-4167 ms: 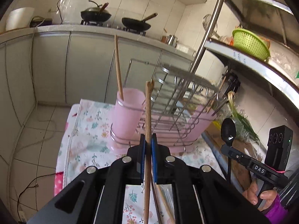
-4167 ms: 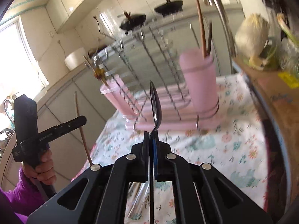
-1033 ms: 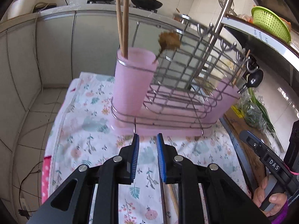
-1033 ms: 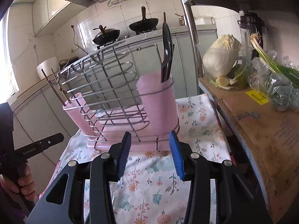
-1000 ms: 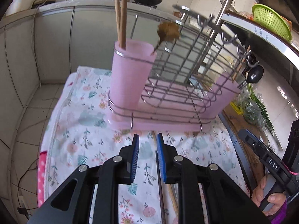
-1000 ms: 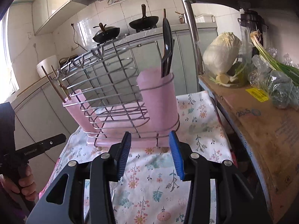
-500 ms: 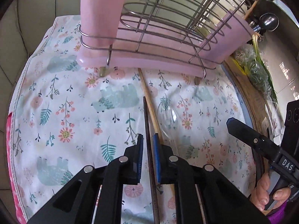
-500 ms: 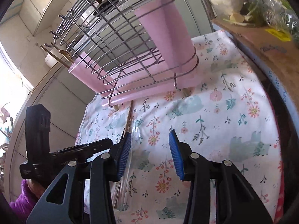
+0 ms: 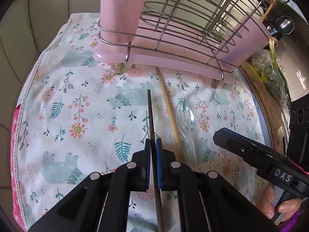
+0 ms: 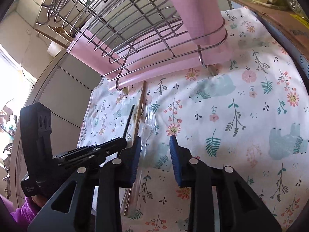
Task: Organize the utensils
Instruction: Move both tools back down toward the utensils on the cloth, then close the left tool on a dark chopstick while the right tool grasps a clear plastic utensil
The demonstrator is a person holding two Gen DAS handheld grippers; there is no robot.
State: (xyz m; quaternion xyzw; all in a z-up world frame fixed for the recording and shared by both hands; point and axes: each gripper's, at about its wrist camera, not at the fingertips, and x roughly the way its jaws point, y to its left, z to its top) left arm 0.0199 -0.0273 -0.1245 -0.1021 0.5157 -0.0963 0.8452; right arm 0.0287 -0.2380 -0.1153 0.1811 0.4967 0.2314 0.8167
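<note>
Three utensils lie side by side on the floral cloth [image 9: 77, 100]: a dark chopstick [image 9: 150, 112], a light wooden chopstick [image 9: 170, 108] and a clear plastic utensil [image 9: 185, 114]. My left gripper [image 9: 153, 142] points down at the cloth. Its jaws are closing, and the pads pinch the dark chopstick. My right gripper [image 10: 155, 139] hovers just above the cloth, its jaws closing. The clear plastic utensil [image 10: 148, 121] runs along the inside of its left pad, unpinched. Behind stands the wire rack [image 9: 193, 19] with a pink cup [image 9: 123, 9] at each end.
A cardboard box [image 10: 274, 13] with bagged greens [image 9: 270, 77] borders the cloth on one side. The cloth's hemmed edge [image 9: 23, 106] drops off toward grey cabinets [image 9: 29, 19]. A hand [image 9: 270, 206] in a purple sleeve holds the right gripper.
Both grippers tipped downward and sank to the cloth. The left jaws narrowed onto the dark chopstick. The right jaws narrowed beside the clear utensil.
</note>
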